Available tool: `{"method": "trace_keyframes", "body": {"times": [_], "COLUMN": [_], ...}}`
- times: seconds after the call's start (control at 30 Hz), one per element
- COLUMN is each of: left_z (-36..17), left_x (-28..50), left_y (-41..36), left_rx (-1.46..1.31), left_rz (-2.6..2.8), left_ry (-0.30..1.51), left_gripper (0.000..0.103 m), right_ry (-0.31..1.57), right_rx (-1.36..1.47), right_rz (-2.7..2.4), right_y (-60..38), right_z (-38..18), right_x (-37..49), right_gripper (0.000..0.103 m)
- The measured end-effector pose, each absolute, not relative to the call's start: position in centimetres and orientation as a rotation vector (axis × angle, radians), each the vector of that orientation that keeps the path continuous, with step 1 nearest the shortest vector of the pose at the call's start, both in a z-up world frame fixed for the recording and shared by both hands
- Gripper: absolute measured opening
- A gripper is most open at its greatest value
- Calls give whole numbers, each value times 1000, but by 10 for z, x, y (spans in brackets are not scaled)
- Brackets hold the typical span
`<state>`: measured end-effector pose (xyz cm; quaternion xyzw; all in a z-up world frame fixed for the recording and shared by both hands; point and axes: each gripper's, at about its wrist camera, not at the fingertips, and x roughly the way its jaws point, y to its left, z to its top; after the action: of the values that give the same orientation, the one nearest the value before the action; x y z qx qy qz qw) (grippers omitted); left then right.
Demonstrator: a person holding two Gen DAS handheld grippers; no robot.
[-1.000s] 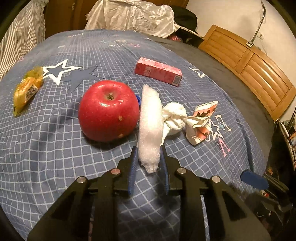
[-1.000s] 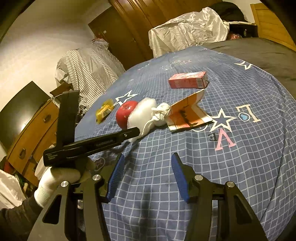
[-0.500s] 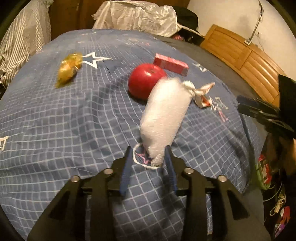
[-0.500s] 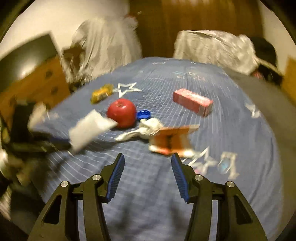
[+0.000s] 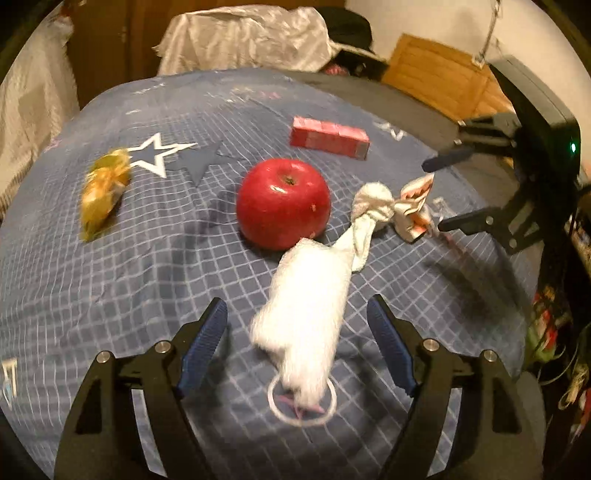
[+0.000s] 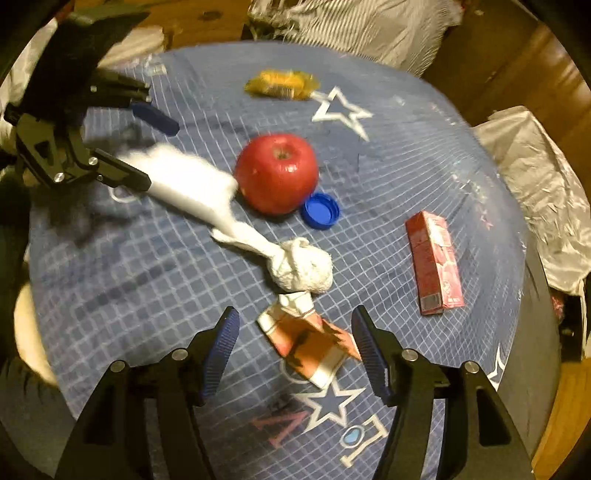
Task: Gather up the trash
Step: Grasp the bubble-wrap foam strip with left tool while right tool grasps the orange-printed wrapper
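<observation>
My left gripper (image 5: 297, 334) is open, and a white foam wrap (image 5: 306, 314) lies blurred between its fingers on the blue checked bed cover (image 5: 129, 258), apart from both pads. The wrap also shows in the right wrist view (image 6: 188, 186). A knotted white tissue (image 6: 301, 266) lies beside it. My right gripper (image 6: 295, 350) is open, with a crushed orange-and-white carton (image 6: 308, 345) between its fingers. A red juice box (image 6: 434, 262), a blue bottle cap (image 6: 320, 211) and a yellow wrapper (image 6: 282, 85) lie on the cover.
A red apple (image 5: 283, 203) sits mid-bed next to the foam wrap. A silver plastic sheet (image 5: 251, 37) is heaped at the bed's far end, with a wooden headboard (image 5: 443, 85) beside it. Striped cloth (image 6: 369, 26) hangs past the bed.
My left gripper has opened and let go of the foam wrap, which now lies on the cover. My right gripper has swung over to the crushed carton.
</observation>
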<state>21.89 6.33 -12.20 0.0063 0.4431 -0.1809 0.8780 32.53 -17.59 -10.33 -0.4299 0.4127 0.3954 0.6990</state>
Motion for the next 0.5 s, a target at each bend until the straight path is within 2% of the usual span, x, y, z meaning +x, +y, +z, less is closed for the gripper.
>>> {"method": "trace_keyframes", "body": {"times": [0.2, 0.23, 0.33, 0.43, 0.5], "left_z": [-138, -140, -145, -146, -146], "left_x": [240, 242, 246, 250, 249], "left_y": [50, 48, 46, 46, 47], "left_rx": [76, 80, 86, 79, 68], "left_rz": [-421, -428, -442, -438, -438], "left_ry": [1002, 1015, 1036, 1045, 1044], "left_gripper": [74, 71, 66, 51, 49], "right_ry": [985, 995, 1027, 1028, 999], "right_rx": [-1027, -1038, -1054, -1048, -1030], "right_rz": [913, 912, 922, 920, 900], "right_y": [-174, -174, -175, -175, -176], "right_z": [-117, -120, -129, -135, -135], "right_x": [342, 344, 349, 350, 346], "right_gripper": [63, 62, 49, 33, 18]}}
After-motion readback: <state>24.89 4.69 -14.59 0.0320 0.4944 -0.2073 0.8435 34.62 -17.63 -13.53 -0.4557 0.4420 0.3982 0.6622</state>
